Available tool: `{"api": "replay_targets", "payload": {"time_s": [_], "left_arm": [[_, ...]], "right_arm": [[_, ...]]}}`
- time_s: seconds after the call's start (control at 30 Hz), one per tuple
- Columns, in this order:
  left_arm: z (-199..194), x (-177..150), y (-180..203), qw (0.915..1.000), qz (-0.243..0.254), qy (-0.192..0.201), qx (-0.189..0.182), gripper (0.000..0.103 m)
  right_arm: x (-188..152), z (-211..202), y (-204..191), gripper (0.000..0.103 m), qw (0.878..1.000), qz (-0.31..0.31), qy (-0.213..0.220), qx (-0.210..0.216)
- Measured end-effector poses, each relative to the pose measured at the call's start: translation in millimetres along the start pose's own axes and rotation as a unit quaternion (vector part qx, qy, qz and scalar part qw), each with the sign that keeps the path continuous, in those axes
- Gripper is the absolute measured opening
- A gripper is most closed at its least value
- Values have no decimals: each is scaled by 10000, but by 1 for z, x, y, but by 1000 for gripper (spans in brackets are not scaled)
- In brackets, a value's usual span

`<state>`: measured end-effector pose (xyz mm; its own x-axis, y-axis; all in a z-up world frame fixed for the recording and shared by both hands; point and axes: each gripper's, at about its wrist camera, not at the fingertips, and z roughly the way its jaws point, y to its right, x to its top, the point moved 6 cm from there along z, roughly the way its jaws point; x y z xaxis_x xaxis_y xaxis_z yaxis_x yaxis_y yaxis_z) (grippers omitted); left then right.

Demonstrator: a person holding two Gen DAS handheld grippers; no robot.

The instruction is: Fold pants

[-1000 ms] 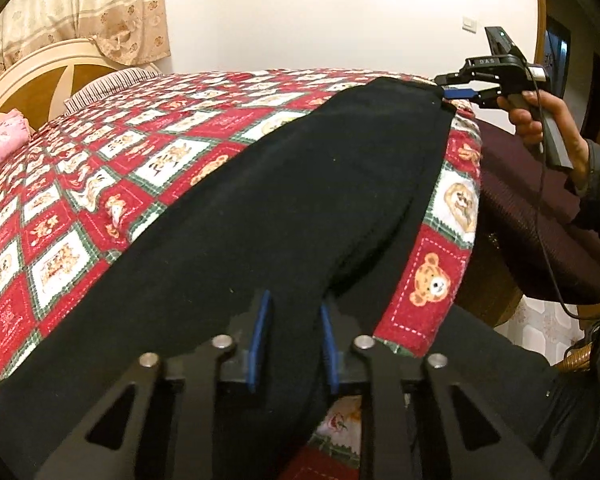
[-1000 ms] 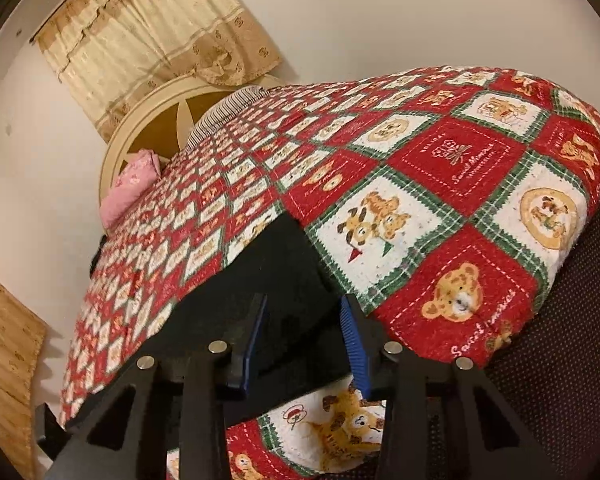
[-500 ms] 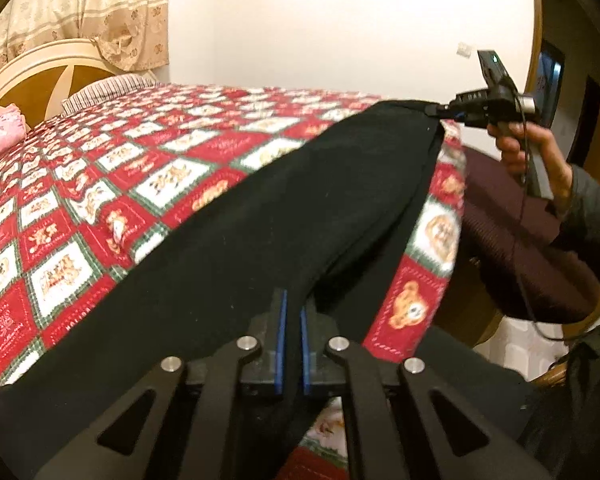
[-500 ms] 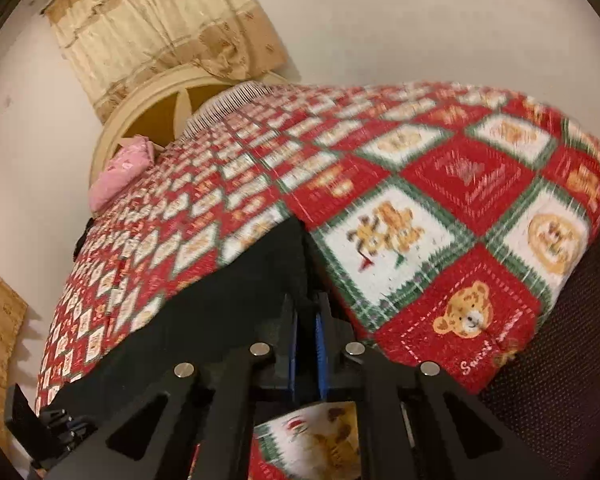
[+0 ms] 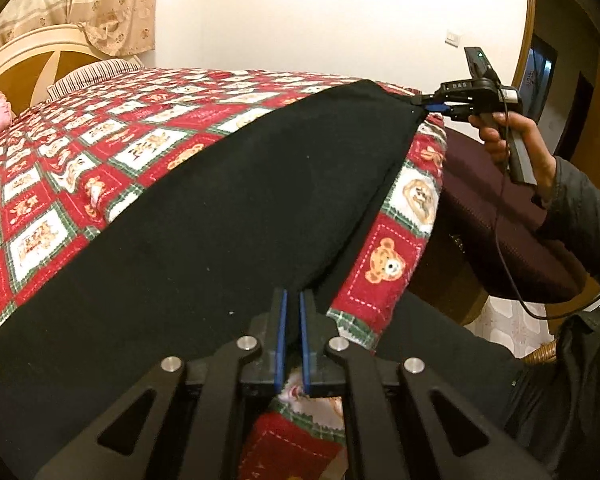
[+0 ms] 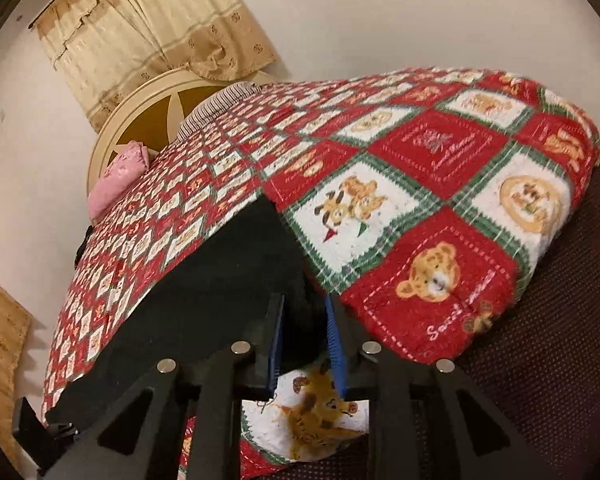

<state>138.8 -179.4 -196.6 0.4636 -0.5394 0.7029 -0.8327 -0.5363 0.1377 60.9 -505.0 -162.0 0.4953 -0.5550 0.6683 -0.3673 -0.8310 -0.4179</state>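
A bear-print quilt [image 5: 100,152] covered the bed, with the black pants [image 5: 220,216] stretched across mid-frame. My left gripper [image 5: 291,312] pinched their near edge tight at lower centre; my right gripper [image 6: 304,320] was opening, cloth between its jaws.

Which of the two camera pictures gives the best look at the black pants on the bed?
The left wrist view: the black pants stretch across the quilt from edge to far corner. The right wrist view shows only a narrower dark strip, partly hidden behind the tool's own fingers.
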Motion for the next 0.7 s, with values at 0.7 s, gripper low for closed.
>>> {"api": "replay_targets", "payload": {"time_s": [0.7], "left_arm": [[-22, -3, -16, 9983, -315, 367, 328, 7]], "right_arm": [[-26, -4, -138, 22, 9780, -2074, -165, 177]]}}
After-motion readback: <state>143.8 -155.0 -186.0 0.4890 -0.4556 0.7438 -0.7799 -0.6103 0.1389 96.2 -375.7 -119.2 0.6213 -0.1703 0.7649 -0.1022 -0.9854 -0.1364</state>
